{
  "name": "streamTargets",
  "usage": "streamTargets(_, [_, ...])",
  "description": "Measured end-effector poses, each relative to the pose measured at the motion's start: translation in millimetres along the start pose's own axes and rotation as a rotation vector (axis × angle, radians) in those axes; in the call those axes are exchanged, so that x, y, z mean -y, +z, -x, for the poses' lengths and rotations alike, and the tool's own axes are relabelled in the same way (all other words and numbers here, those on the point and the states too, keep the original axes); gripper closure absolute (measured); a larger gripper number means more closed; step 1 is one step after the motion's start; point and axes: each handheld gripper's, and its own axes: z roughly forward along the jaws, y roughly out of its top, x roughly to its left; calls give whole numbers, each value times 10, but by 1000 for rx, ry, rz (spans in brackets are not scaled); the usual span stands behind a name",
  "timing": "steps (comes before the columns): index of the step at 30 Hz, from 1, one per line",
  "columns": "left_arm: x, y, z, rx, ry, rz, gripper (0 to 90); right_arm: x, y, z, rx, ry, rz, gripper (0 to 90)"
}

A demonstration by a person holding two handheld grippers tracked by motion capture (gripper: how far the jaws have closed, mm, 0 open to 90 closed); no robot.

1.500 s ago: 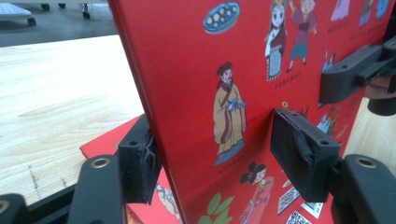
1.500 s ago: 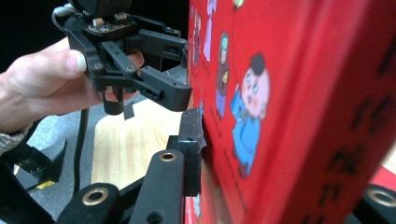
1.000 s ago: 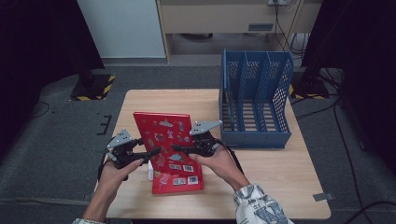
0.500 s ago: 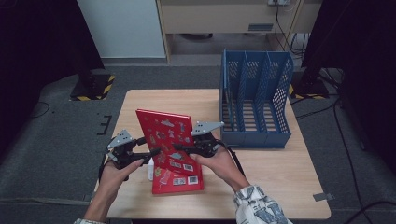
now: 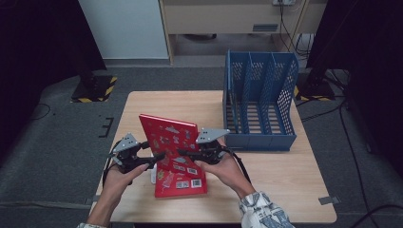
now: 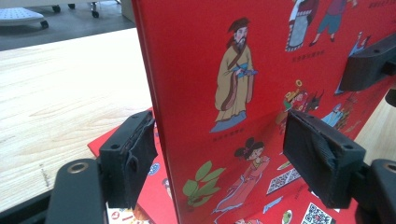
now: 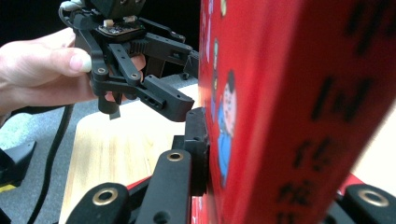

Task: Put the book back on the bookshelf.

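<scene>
Red book [image 5: 168,137] (tilted) clamped by right tool [image 5: 192,153].

High view overlooks table [image 5: 285,161]; both gripper views closely share red book [image 6: 261,93]

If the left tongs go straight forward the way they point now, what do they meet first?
Most likely the raised red book: its edge stands between the open jaws of the left tongs, which have just been opening. Behind it waits a jaw of the right tongs.

Book [image 5: 172,142] left of file rack [image 5: 260,102]
</scene>
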Motion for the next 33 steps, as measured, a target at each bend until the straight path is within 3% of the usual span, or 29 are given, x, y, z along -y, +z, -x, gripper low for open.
streamTargets(22, [4,43,88,10,38,-25,276,102,-97,-42,35,-6,37,749])
streamTargets(33, [16,37,106,-2,39,-26,272,16,-225,-75,77,4,93,618])
